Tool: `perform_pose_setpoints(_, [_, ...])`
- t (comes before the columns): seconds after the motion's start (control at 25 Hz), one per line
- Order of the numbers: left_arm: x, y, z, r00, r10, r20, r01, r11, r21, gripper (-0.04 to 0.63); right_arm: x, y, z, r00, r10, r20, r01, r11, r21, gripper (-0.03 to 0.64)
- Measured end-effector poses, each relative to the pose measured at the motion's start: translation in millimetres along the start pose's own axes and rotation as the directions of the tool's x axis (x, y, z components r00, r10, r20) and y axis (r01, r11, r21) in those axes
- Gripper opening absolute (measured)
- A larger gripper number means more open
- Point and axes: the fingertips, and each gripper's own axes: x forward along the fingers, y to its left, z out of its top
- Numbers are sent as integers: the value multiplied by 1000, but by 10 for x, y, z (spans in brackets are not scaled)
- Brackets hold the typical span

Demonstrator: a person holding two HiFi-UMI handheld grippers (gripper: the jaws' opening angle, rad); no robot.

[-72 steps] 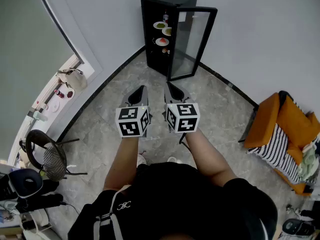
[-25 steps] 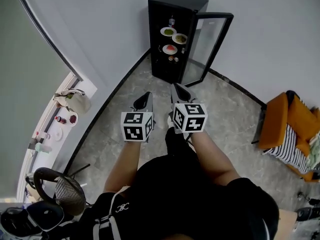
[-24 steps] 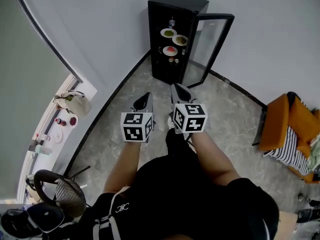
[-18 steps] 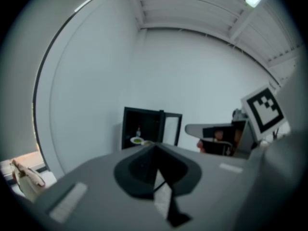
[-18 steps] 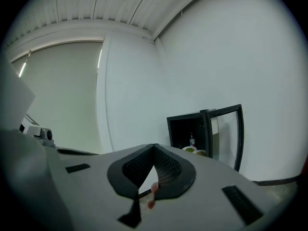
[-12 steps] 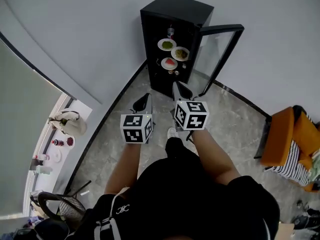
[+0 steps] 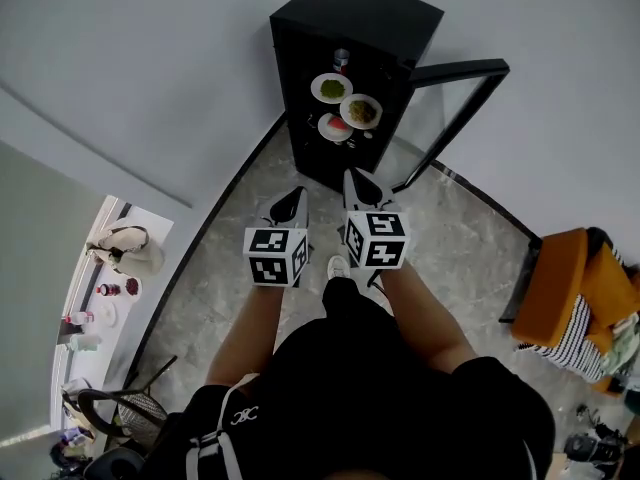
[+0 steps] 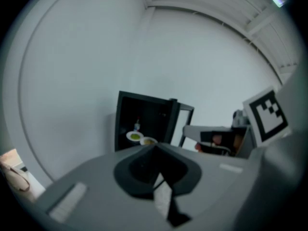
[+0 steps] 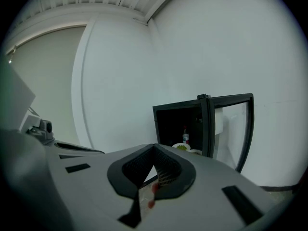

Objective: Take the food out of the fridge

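Left gripper (image 7: 297, 192) and right gripper (image 7: 350, 175), both pressed together and empty, face the food plates (image 7: 360, 111) straight ahead in the open fridge (image 7: 360, 13), right slightly nearer.

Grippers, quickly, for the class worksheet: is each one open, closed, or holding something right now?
Left gripper: closed, holding nothing.
Right gripper: closed, holding nothing.
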Motion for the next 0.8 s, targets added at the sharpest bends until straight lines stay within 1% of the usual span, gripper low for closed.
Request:
perform_pose_setpoints(0.24, [727,156,151,999,-10,-36,7,997,-75,-6,572,-389,120,1000,16,-21,-16,1000,-25,-6])
perform_pose_setpoints(0.48, [1185,372,273,999,17,-49,-22,994,-106,-5,1032,-613,170,998,33,-60,-36,998,-47,-6])
perform_pose_setpoints(0.56, [1299,461,246,998,21,-63,-29,992,-126,-5,1162,-648,164,997,26,-71,-31,997,-66,-6])
perform_pose_setpoints(0.68, [1459,621,134,996,21,-91,-37,984,-176,-5,1334,-627,120,997,11,-77,-23,988,-154,-6])
perform_pose_setpoints(0.8, [1589,778,40,994,17,-110,-40,976,-214,-5,1509,-599,30,993,12,-117,-31,987,-161,-6])
